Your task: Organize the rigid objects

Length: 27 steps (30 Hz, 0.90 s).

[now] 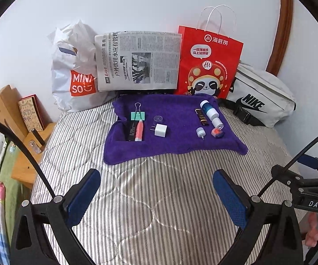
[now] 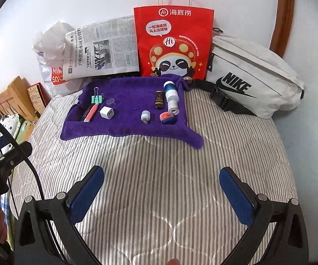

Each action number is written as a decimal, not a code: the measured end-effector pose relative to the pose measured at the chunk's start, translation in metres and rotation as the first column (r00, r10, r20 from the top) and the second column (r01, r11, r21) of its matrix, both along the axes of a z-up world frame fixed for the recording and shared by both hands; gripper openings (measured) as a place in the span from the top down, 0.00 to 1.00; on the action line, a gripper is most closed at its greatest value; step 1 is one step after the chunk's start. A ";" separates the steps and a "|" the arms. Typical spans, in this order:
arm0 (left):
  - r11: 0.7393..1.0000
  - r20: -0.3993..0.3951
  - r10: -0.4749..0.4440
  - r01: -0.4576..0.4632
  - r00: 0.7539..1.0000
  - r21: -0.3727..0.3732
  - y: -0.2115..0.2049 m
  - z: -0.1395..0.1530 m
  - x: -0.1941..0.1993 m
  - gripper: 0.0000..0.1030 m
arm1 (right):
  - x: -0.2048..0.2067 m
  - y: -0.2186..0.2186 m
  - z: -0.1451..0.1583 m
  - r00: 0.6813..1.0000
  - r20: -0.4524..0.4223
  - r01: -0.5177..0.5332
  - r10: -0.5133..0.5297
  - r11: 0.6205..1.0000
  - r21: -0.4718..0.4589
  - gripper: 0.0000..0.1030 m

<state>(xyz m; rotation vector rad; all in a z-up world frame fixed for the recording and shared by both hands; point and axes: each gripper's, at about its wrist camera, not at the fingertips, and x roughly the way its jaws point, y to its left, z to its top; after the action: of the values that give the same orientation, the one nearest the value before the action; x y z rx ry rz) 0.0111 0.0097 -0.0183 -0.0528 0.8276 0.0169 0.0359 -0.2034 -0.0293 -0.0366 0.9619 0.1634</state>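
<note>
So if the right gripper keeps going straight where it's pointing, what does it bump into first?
Probably the striped quilt: the open right gripper points down at bare bedding, short of the purple towel.

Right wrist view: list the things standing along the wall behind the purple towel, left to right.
White Miniso bag → newspaper → red paper bag → white Nike pouch.

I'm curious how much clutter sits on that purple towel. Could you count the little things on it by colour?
On the purple towel:
Mostly white: 5 (charger plug, blue-banded bottle, small roll, USB light, pen with pink grip)
Black or dark: 2 (tube, stick)
Green: 1 (binder clip)
Orange: 1 (tape measure)
Clear: 1 (cap)
Total: 10
</note>
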 end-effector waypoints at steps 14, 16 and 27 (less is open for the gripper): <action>1.000 -0.002 0.007 -0.007 1.000 0.000 0.005 0.000 -0.010 0.00 | -0.009 0.000 0.001 1.000 -0.006 0.009 -0.009 1.000 -0.004 0.00; 1.000 -0.005 0.001 -0.001 1.000 -0.007 0.006 0.000 -0.011 0.00 | -0.010 0.000 0.001 1.000 -0.008 0.011 -0.011 1.000 -0.001 0.00; 1.000 -0.010 0.008 -0.008 1.000 0.002 0.007 0.000 -0.013 0.00 | -0.012 -0.004 0.000 1.000 -0.012 0.015 -0.015 1.000 -0.008 0.00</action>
<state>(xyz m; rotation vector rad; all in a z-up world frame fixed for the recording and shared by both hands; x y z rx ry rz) -0.0016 0.0166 -0.0182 -0.0541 0.8377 0.0254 0.0236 -0.2071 -0.0291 -0.0359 0.9742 0.1459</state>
